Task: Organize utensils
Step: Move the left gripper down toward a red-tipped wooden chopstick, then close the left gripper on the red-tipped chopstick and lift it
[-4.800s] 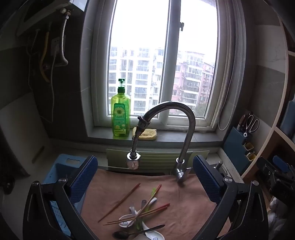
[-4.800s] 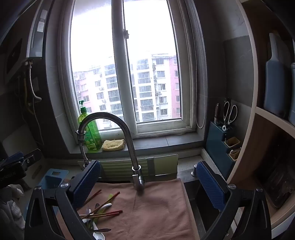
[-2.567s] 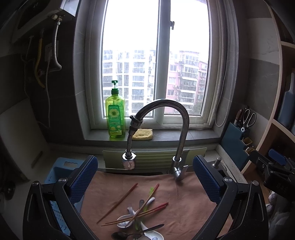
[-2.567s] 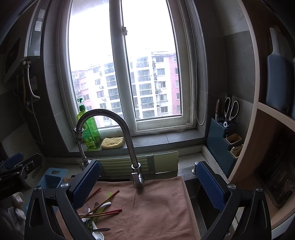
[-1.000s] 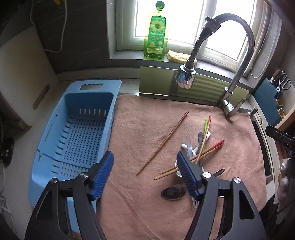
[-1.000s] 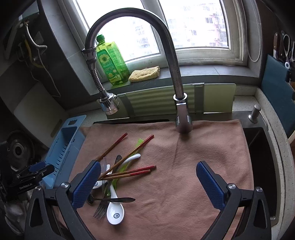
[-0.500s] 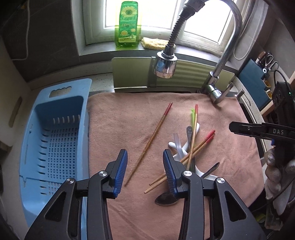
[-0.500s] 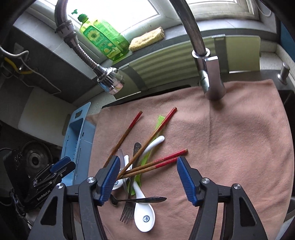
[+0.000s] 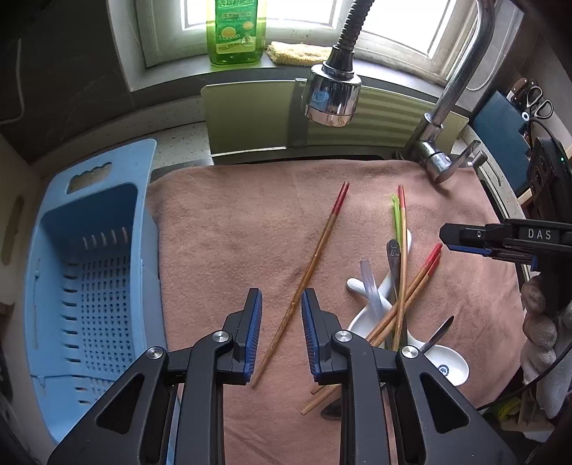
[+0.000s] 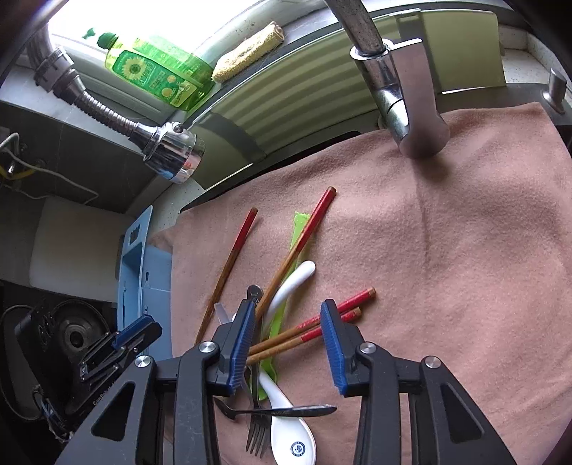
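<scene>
A lone red-tipped chopstick [image 9: 314, 257] lies slantwise on the brown towel [image 9: 232, 232]. My left gripper [image 9: 281, 297] points down over its lower half with the jaws closing; the stick lies between the pads, and neither pad touches it. To the right is a heap of chopsticks [image 10: 343, 304], white spoons [image 10: 289, 440], a fork [image 10: 255, 432], a metal spoon [image 10: 286, 411] and a green utensil [image 10: 298, 221]. My right gripper [image 10: 287, 311] hovers over that heap, jaws closing, a red-tipped pair crossing the gap below, unpressed.
A blue slotted basket [image 9: 89, 286] stands left of the towel. The faucet's spray head [image 9: 330, 93] hangs over the towel's far edge. A green soap bottle [image 9: 236, 32] and a yellow cloth [image 9: 296, 52] sit on the sill. A gloved hand [image 9: 540, 322] holds the right gripper.
Both grippers have tipped down from the window to the towel and sunk closer to it. Their jaws have narrowed from wide. The left has slid over the lone chopstick.
</scene>
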Tool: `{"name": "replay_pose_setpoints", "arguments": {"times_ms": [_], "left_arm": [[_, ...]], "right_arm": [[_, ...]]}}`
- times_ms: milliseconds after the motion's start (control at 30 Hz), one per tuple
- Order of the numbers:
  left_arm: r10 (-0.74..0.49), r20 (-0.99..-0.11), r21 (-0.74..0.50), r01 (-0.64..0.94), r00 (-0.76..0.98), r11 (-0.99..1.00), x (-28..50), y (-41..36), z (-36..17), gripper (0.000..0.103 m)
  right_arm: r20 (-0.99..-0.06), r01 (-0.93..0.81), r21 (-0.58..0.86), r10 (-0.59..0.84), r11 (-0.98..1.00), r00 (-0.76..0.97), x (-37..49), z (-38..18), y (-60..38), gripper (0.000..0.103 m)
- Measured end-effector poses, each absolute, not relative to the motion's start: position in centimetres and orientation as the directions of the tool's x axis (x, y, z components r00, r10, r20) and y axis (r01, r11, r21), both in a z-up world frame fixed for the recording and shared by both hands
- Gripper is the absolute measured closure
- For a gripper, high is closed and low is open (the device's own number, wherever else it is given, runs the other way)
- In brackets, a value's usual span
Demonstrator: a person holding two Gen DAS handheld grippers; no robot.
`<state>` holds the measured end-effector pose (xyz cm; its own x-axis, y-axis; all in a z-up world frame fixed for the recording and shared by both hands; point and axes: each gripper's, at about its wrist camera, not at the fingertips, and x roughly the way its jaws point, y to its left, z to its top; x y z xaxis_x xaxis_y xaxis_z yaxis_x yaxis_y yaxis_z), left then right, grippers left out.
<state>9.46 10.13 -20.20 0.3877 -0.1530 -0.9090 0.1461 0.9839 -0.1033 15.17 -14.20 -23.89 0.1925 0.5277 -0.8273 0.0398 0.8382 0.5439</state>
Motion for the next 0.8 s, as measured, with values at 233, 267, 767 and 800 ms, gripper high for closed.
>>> {"name": "replay_pose_setpoints", "arguments": {"times_ms": [233, 267, 767, 800], "left_arm": [[-0.152, -0.923, -0.09, 0.185, 0.353, 0.979, 10.6, 9.7, -21.3, 0.088], [-0.151, -0.924, -0.09, 0.185, 0.35, 0.979, 10.6, 9.8, -21.4, 0.088], [-0.158, -0.933, -0.09, 0.217, 0.323, 0.972, 11.7, 9.2, -22.9, 0.088], [-0.159, -0.933, -0.09, 0.217, 0.323, 0.972, 11.8, 9.2, -22.9, 0.088]], "right_arm": [[-0.809, 0.111, 0.585, 0.568, 0.803, 0.151, 17.0, -25.2, -14.1, 0.071], [-0.808, 0.109, 0.586, 0.571, 0.803, 0.142, 16.9, -25.3, -13.8, 0.072], [-0.885, 0.057, 0.464, 0.461, 0.884, 0.062, 16.6, -26.5, -9.7, 0.08], [-0.89, 0.055, 0.455, 0.452, 0.889, 0.059, 16.6, -26.5, -9.6, 0.081]]}}
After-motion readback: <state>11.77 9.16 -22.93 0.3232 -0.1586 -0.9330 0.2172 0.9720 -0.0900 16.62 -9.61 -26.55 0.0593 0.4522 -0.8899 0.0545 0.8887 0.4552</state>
